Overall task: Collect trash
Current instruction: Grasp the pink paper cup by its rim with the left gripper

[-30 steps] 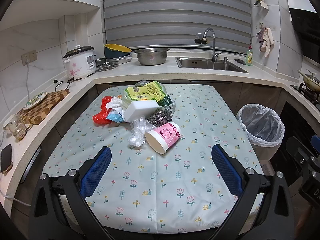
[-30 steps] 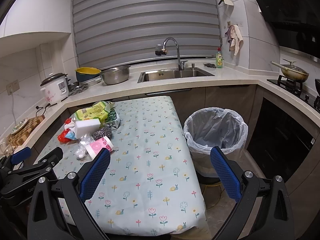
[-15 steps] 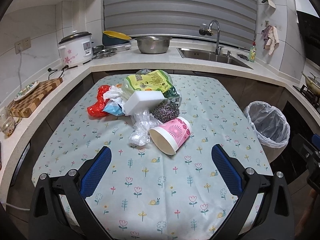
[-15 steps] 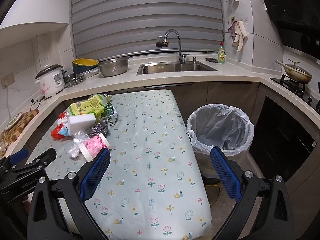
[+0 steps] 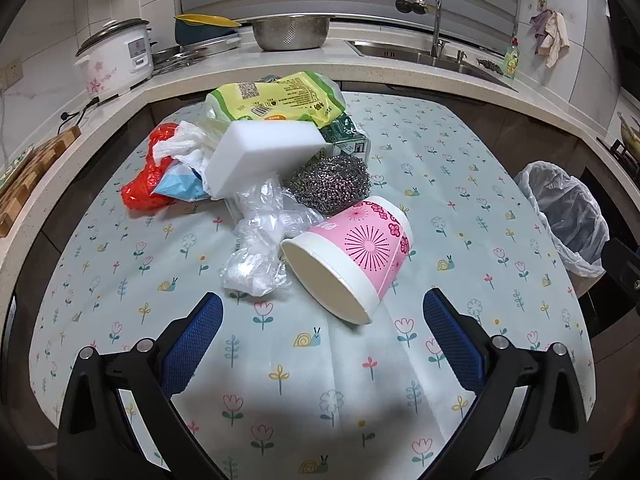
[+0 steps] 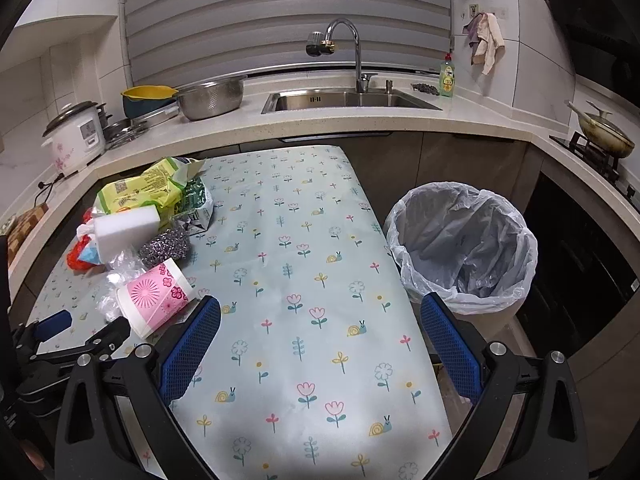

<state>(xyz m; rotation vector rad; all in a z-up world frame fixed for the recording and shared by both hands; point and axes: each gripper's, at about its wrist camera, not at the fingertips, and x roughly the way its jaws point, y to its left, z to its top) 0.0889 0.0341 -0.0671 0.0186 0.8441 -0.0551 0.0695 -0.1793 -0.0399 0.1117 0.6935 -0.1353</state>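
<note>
A pile of trash lies on the flowered tablecloth (image 5: 304,360). Nearest is a pink paper cup (image 5: 352,256) on its side, mouth toward me. Beside it are crumpled clear plastic (image 5: 256,240), a steel scourer (image 5: 330,179), a white sponge block (image 5: 260,152), a yellow-green wrapper (image 5: 276,98) and a red bag (image 5: 146,176). My left gripper (image 5: 320,344) is open just short of the cup, holding nothing. My right gripper (image 6: 320,344) is open over bare cloth, with the cup (image 6: 154,296) to its left. A lined trash bin (image 6: 464,244) stands by the table's right edge.
A counter wraps around the table with a rice cooker (image 5: 116,56), steel bowl (image 5: 290,32), sink and faucet (image 6: 352,60), and a pan on the stove (image 6: 604,132). A wooden board (image 5: 24,176) lies at left. The left gripper's body (image 6: 60,344) shows low left in the right wrist view.
My left gripper has moved forward and down toward the pile, so the pink cup now sits just ahead of its fingers. The right gripper has edged forward. Both stayed open.
</note>
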